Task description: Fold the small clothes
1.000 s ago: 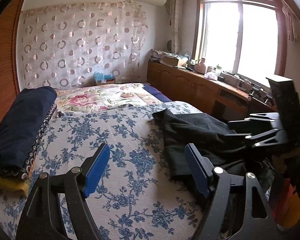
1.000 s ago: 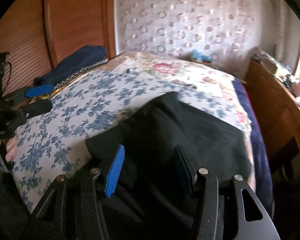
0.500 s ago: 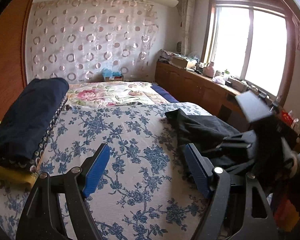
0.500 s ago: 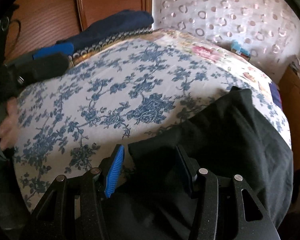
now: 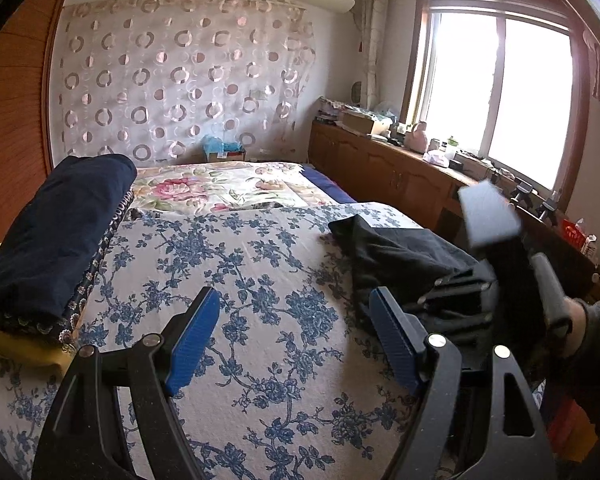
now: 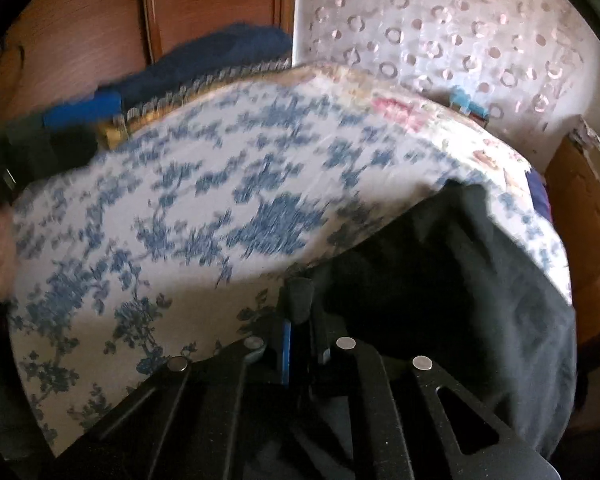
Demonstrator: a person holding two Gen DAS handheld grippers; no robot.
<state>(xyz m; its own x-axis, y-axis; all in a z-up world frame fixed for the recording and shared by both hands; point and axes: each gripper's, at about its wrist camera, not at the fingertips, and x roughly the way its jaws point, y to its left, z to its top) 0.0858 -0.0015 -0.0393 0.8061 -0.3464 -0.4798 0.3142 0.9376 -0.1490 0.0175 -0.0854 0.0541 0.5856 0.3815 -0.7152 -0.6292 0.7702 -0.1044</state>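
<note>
Nearest in the right wrist view, the right hand-held gripper (image 6: 300, 320) has its blue-padded fingers drawn together on the near edge of the black fabric garment (image 6: 480, 280); half a second ago they stood apart above it, so the grasp has just been made and the cloth can now be lifted or spread for the first fold. In the left wrist view, the left hand-held gripper (image 5: 296, 340) has its fingers wide apart and empty over the blue-flowered white bedspread (image 5: 240, 280), near the bed's front edge. The garment lies crumpled at the bed's right edge, by its front right corner. Farther back, a folded dark navy blanket (image 5: 56, 228) rests along the left edge.

The right wrist view is motion-blurred; how much cloth sits between the pads cannot be made out. The garment's type and full outline are hidden by its folds and the frame edge.
</note>
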